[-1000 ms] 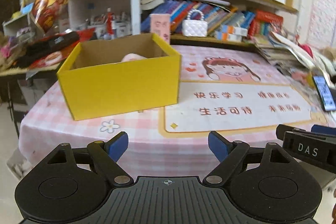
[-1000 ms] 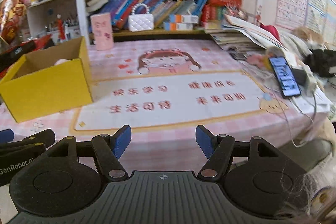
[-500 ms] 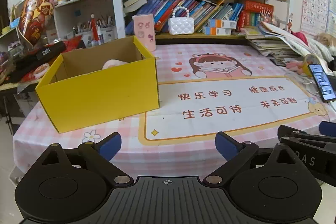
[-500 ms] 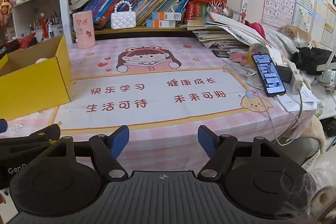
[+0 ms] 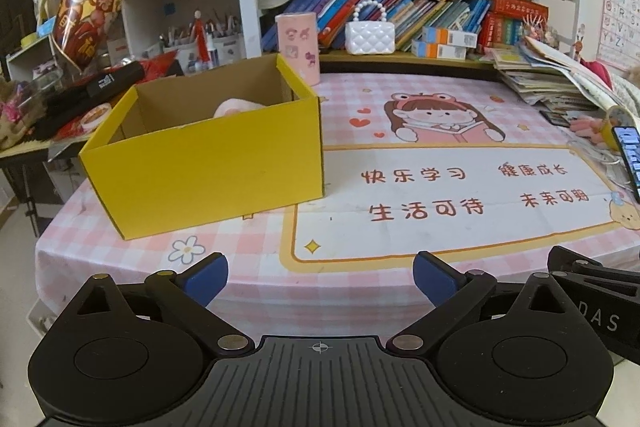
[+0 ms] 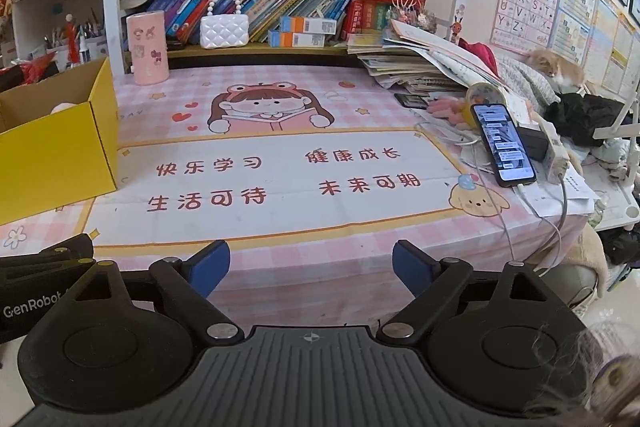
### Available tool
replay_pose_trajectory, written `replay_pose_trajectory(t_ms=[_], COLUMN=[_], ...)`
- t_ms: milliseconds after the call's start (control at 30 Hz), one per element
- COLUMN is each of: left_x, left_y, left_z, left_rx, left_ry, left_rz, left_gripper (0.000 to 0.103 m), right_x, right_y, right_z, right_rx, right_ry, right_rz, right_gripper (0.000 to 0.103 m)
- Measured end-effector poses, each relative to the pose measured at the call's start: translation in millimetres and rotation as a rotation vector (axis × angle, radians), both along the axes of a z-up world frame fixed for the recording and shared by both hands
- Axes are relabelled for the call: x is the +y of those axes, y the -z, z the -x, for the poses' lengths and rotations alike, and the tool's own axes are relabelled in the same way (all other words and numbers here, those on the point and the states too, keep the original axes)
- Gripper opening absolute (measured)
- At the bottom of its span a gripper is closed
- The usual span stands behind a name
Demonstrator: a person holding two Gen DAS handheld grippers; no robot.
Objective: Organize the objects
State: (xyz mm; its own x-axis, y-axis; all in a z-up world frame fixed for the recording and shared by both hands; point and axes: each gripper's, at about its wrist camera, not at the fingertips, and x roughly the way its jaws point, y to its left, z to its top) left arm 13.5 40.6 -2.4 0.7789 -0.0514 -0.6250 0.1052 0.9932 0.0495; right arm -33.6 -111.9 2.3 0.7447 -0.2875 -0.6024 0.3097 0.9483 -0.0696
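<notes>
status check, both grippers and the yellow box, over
Left gripper and right gripper: jaws open, empty, short of the table edge. Yellow box open, pink item inside. Nothing between grippers and box.

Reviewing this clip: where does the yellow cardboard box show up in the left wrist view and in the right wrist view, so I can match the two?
Left wrist view: the yellow cardboard box sits left of centre, whole, open top showing something pale pink inside.
Right wrist view: the box is at the far left edge, cut off by the frame.
Shared landmark: the pink cylindrical holder standing at the back of the table just beyond the box.
</notes>
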Motion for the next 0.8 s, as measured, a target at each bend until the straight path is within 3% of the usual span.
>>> replay_pose_trajectory(t_ms=[800], left_x=[7.4], left_y=[0.3], left_z=[0.4], left_rx=[0.005], left_ry=[-0.021], left_rz=[-0.012], left_gripper=[0.101], right_x=[8.6], right_y=[3.5], right_z=[-2.5], right_rx=[0.014], right_ry=[-0.004], right_rz=[0.016], right_gripper=[0.092])
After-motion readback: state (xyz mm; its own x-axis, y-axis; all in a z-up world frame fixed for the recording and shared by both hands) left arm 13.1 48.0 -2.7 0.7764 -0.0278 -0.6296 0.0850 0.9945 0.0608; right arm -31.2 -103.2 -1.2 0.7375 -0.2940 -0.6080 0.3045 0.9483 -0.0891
